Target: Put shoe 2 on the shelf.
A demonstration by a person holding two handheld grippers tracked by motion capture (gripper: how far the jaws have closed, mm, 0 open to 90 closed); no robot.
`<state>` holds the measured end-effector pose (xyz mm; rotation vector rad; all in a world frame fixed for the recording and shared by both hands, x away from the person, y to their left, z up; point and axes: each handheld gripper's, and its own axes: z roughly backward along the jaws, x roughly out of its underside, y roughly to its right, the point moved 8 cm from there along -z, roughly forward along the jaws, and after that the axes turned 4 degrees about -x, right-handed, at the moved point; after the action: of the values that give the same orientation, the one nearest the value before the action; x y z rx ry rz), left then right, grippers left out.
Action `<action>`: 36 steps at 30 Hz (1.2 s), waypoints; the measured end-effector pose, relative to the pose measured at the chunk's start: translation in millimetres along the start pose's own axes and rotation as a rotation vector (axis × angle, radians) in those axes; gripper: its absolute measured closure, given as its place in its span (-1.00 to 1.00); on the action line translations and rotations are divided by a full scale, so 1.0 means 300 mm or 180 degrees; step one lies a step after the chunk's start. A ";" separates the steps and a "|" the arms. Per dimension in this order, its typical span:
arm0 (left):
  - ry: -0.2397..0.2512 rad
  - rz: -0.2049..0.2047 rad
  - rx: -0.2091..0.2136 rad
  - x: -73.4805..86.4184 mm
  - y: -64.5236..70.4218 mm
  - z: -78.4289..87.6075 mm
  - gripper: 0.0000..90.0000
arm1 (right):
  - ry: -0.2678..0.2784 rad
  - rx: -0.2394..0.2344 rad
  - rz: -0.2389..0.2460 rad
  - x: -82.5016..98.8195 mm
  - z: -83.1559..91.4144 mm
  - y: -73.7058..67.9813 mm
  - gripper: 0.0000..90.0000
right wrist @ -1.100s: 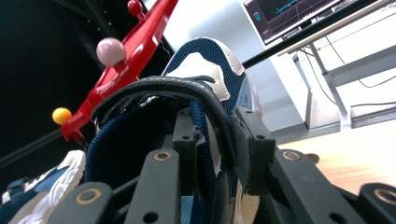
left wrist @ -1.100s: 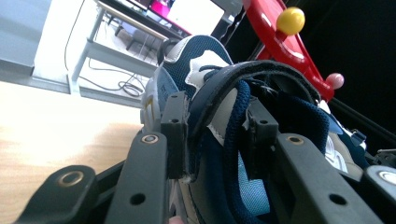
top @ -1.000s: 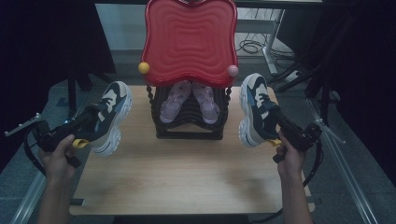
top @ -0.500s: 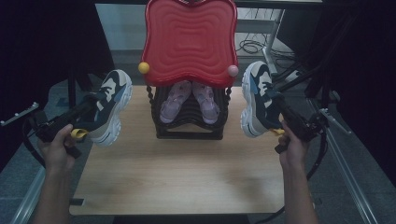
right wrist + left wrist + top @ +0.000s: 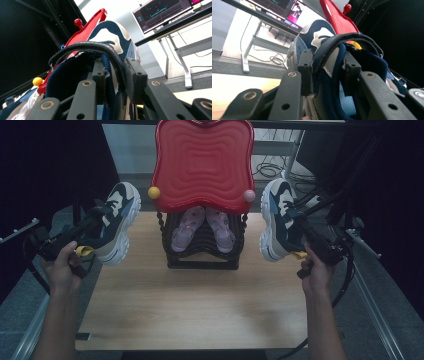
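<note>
A pale wooden table [image 5: 200, 305] fills the lower middle of the high view, and at its far edge stands a black tiered shoe rack [image 5: 202, 247] topped by a large red wavy-edged plastic tray [image 5: 202, 162] that reaches to the top centre of the frame. A pair of small lilac sandals [image 5: 202, 227] rests on the rack's upper shelf, just below the tray. At middle left, the left gripper [image 5: 87, 222] holds a chunky navy, grey and white sneaker [image 5: 115, 227] in the air beside the rack, toe pointing up and away; at middle right, the right gripper [image 5: 300, 227] holds the matching navy, grey and white sneaker [image 5: 277, 217] the same way. In the left gripper view, the black jaws stand narrowly apart and pinch the padded heel collar of its sneaker [image 5: 329, 57] between them; the right gripper view shows the same clamp on the other collar [image 5: 100, 60]. Both shoes hang clear of the table, flanking the rack. The step in hand appears to be carrying the pair toward the rack. The next move likely calls for swinging each sneaker inward to a free shelf, levelling the soles, setting them down, then parting the jaws.
</note>
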<state>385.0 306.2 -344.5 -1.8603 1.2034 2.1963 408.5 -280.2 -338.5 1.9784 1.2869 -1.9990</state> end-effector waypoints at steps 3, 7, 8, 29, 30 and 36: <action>0.0011 -0.0012 0.0019 -0.015 0.002 -0.015 0.48 | -0.0013 0.0007 -0.0002 -0.007 -0.006 -0.002 0.59; 0.0057 0.0002 0.0009 -0.035 0.002 -0.032 0.48 | 0.0012 0.0001 0.0011 -0.023 -0.012 -0.004 0.59; 0.0064 0.0002 0.0005 -0.040 0.004 -0.036 0.48 | 0.0011 -0.0007 0.0007 -0.027 -0.013 -0.005 0.59; 0.0238 -0.0042 0.0087 -0.226 0.147 -0.146 0.48 | 0.0025 -0.0132 0.0138 -0.164 -0.087 -0.123 0.59; 0.0247 -0.0063 0.0098 -0.238 0.162 -0.159 0.48 | 0.0007 -0.0142 0.0164 -0.172 -0.100 -0.133 0.59; 0.0243 -0.0082 0.0183 -0.281 0.229 -0.228 0.48 | -0.0014 -0.0224 0.0251 -0.220 -0.167 -0.202 0.59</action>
<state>433.6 257.3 -236.1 -1.9421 1.2337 2.0727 426.7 -245.4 -243.8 1.9602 1.2400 -1.8951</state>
